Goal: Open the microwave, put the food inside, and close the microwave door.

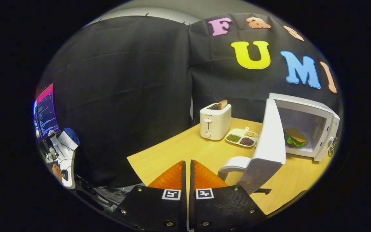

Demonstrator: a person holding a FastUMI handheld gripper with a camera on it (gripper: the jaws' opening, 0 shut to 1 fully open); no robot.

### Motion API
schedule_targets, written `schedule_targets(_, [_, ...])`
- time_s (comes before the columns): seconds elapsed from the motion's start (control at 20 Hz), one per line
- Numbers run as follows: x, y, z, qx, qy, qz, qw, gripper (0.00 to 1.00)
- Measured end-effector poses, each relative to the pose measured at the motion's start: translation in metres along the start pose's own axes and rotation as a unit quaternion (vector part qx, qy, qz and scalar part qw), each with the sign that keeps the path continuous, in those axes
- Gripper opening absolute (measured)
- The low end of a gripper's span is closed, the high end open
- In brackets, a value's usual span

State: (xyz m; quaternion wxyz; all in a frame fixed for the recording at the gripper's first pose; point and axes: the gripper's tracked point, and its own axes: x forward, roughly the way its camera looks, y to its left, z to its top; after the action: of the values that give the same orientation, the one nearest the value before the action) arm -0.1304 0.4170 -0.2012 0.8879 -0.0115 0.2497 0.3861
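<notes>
A white microwave (pixel 320 129) stands on the wooden table (pixel 185 148), to the right of my fingers and beyond them. Its door (pixel 269 141) is swung wide open toward me, with the curved handle (pixel 233 164) close to my right finger. Inside the cavity lies the food (pixel 295 138), a sandwich with green lettuce. My gripper (pixel 187 166) is shut, fingers nearly touching, with nothing between them, just left of the door handle.
A white toaster (pixel 215 120) with a slice of bread in it stands at the back of the table. Beside it sits a divided dish (pixel 242 137) of beans. Off the table's left side are a monitor (pixel 45 111) and a white device (pixel 64 154).
</notes>
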Motion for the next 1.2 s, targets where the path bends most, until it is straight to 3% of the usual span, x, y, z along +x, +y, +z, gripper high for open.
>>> schedule_targets(0.5, [-0.034, -0.046, -0.01, 0.015, 0.016, -0.038, 0.999, 0.01])
schedule_targets(1.2, [-0.097, -0.221, -0.019, 0.058, 0.01, -0.18, 0.982, 0.01])
